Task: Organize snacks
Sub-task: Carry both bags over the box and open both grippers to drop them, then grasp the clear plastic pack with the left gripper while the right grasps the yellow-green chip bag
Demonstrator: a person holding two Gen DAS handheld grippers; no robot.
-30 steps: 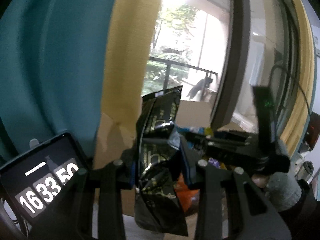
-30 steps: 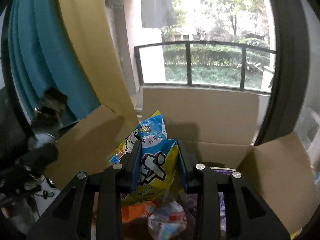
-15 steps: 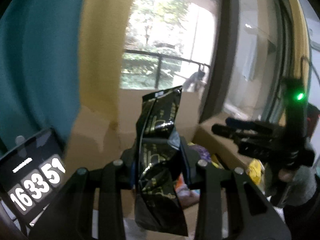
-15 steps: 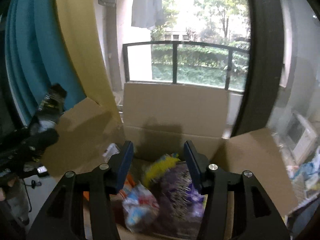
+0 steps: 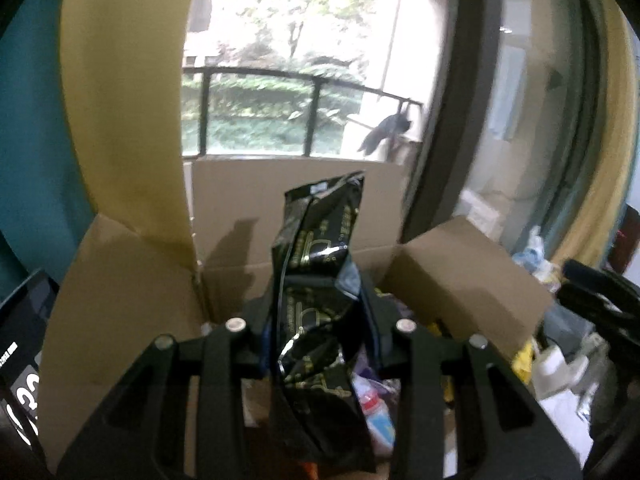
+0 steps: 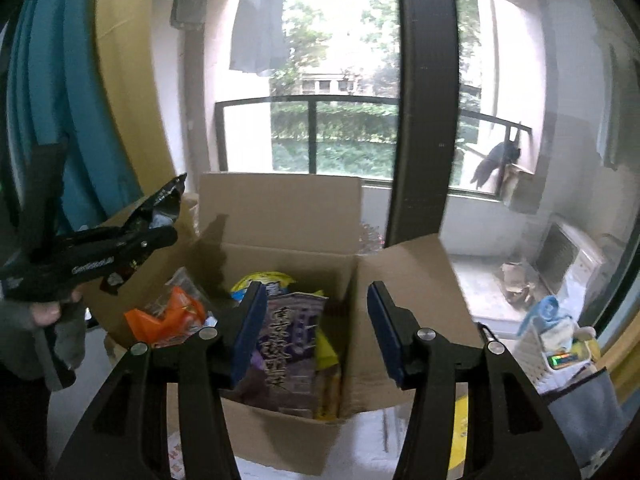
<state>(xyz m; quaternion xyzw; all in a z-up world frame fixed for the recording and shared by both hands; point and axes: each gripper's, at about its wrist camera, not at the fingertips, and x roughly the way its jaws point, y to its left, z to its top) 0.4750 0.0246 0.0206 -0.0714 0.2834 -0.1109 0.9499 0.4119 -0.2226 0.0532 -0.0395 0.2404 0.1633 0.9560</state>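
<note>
The left gripper (image 5: 318,344) is clenched on a black snack bag (image 5: 316,280), which stands upright between its fingers (image 5: 256,344), pinched at about mid-height, its top seam well above them and its bottom hanging below. It hangs over the near left part of the open cardboard box (image 6: 280,216). The bag looks light, crinkly and slick, probably air-filled with brittle contents, so a mid-body pinch like this one seems safest; a harder squeeze could crush what is inside.

In the box lie an orange packet (image 6: 168,316) at the left, a yellow-and-blue bag (image 6: 264,282) further back, and a purple bag (image 6: 288,344) standing at the middle. These leave little free room, so the black bag would likely have to rest on top. The raised box flaps at left and right narrow the way in.

The right gripper (image 6: 316,328) hovers over the box's near right, its fingers (image 6: 384,328) released and empty. Right of the box, clutter sits near the window.
</note>
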